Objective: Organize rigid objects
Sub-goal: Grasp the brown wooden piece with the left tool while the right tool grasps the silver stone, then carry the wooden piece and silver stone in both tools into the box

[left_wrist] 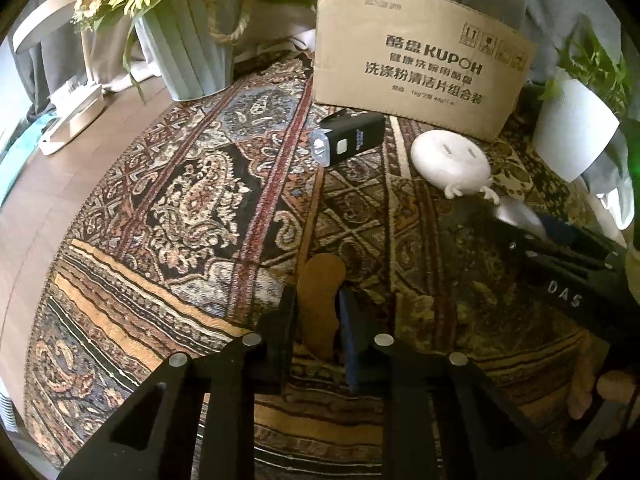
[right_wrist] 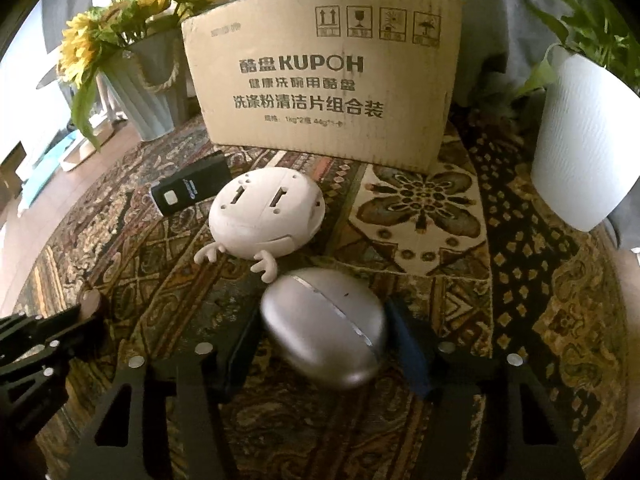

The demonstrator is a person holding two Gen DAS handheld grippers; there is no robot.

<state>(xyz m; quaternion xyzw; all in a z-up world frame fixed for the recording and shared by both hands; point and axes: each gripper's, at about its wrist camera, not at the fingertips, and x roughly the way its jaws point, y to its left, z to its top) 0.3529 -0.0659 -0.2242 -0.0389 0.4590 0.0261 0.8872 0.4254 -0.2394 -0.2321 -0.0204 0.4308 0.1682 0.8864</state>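
My left gripper [left_wrist: 318,300] is shut on a flat brown peanut-shaped piece [left_wrist: 320,276] just above the patterned cloth. It shows again at the left edge of the right wrist view, where the brown piece [right_wrist: 90,300] sticks out of it. My right gripper [right_wrist: 324,308] has its pads pressed on both sides of a silver egg-shaped case [right_wrist: 324,328] lying on the cloth. Just beyond lie a white round toy [right_wrist: 266,212] with small arms and a black flashlight [right_wrist: 192,192]. Behind them stands the cardboard box [right_wrist: 324,80].
A pale ribbed vase of sunflowers [left_wrist: 188,48] stands at the back left and a white plant pot [right_wrist: 584,144] at the back right. The patterned cloth [left_wrist: 180,208] covers the round table, with wooden floor [left_wrist: 36,208] off its left edge.
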